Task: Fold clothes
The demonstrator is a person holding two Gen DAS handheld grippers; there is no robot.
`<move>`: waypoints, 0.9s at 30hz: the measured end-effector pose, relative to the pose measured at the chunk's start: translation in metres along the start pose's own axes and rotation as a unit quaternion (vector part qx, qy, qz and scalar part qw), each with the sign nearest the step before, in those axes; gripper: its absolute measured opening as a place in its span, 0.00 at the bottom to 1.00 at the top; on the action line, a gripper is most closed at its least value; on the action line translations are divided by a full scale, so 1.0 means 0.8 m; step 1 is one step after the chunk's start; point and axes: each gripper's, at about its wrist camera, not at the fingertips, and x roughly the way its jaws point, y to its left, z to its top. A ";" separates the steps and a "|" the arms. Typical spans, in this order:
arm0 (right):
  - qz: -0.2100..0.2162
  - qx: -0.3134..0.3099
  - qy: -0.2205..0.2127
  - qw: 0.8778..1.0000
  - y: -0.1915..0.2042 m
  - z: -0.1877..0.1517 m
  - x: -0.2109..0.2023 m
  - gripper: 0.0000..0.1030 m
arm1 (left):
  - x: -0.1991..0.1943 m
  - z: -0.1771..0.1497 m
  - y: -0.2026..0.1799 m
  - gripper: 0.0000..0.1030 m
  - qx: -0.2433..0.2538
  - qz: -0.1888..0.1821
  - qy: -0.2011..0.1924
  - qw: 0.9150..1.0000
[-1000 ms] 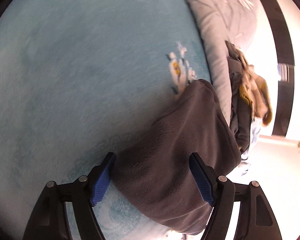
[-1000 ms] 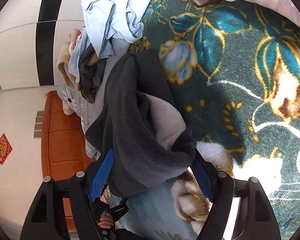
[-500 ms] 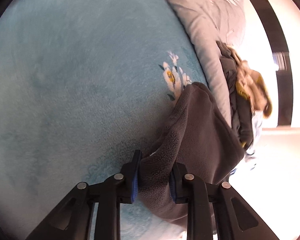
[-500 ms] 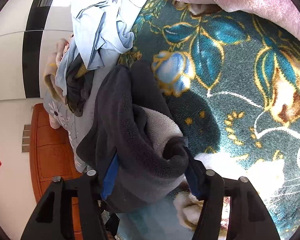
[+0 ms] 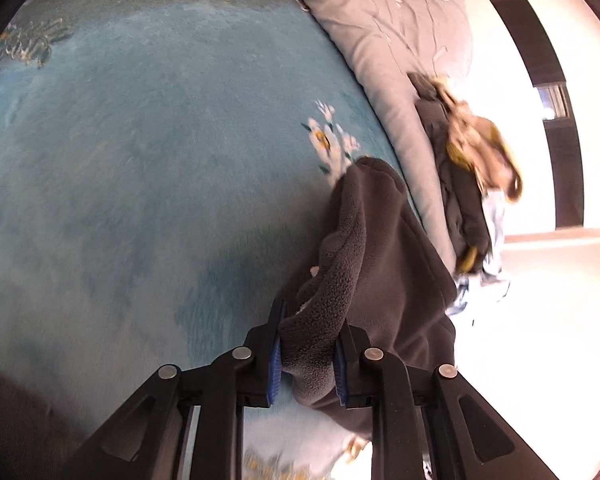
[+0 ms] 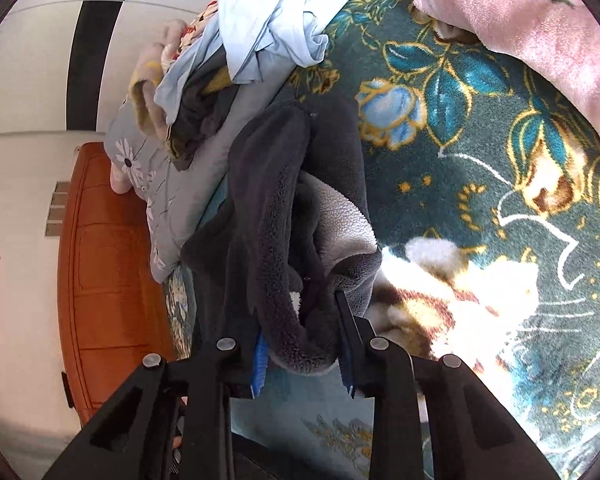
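Left wrist view: hand-held gripper (image 5: 306, 354) pinches nubby, bunched dark-grey fleece (image 5: 380, 248).

1. The left gripper (image 5: 306, 354) has its black fingers drawn close, the blue pads (image 5: 275, 364) pinching a thick fold of dark fleece (image 5: 384, 256).
2. The right gripper (image 6: 302, 350) is likewise narrowed, its pads pressed into a bunched roll of the same fleece.
3. Both point forward over the bed.

Fleece garment (image 6: 276, 216) on blanket (image 6: 480, 184); clothes pile (image 6: 236, 40) behind, apparently on pillow (image 6: 188, 184).
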 end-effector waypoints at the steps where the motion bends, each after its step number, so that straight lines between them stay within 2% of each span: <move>1: -0.001 -0.004 0.005 1.000 -0.001 -0.006 -0.007 0.24 | -0.005 -0.005 -0.005 0.21 0.011 0.008 0.005 1.000; 5: -0.011 0.005 0.013 1.000 -0.022 -0.019 -0.030 0.22 | -0.006 -0.016 -0.015 0.21 0.043 0.043 0.008 0.998; 10: -0.027 0.022 0.007 0.999 -0.048 -0.016 -0.041 0.21 | -0.004 -0.013 -0.003 0.27 0.017 0.046 0.019 0.999; 15: -0.040 0.002 -0.009 0.999 -0.040 0.003 -0.046 0.24 | -0.009 -0.004 0.015 0.54 -0.029 0.002 0.027 0.999; 16: -0.042 -0.002 -0.012 0.999 -0.039 0.006 -0.047 0.27 | -0.008 0.001 0.012 0.56 -0.024 0.012 0.022 0.999; 18: -0.047 -0.010 -0.019 0.999 -0.035 0.014 -0.049 0.41 | -0.005 0.011 0.007 0.58 -0.012 0.032 0.012 0.999; 22: -0.055 -0.028 -0.029 0.998 -0.025 0.030 -0.048 0.41 | 0.013 0.037 -0.014 0.58 0.042 0.066 0.001 0.997; 25: -0.048 -0.052 -0.024 0.997 0.001 0.050 -0.020 0.41 | 0.034 0.054 -0.031 0.59 0.107 0.092 -0.005 0.990; 27: -0.047 -0.067 -0.019 0.996 0.018 0.064 0.004 0.42 | 0.049 0.063 -0.033 0.59 0.129 0.088 0.002 0.988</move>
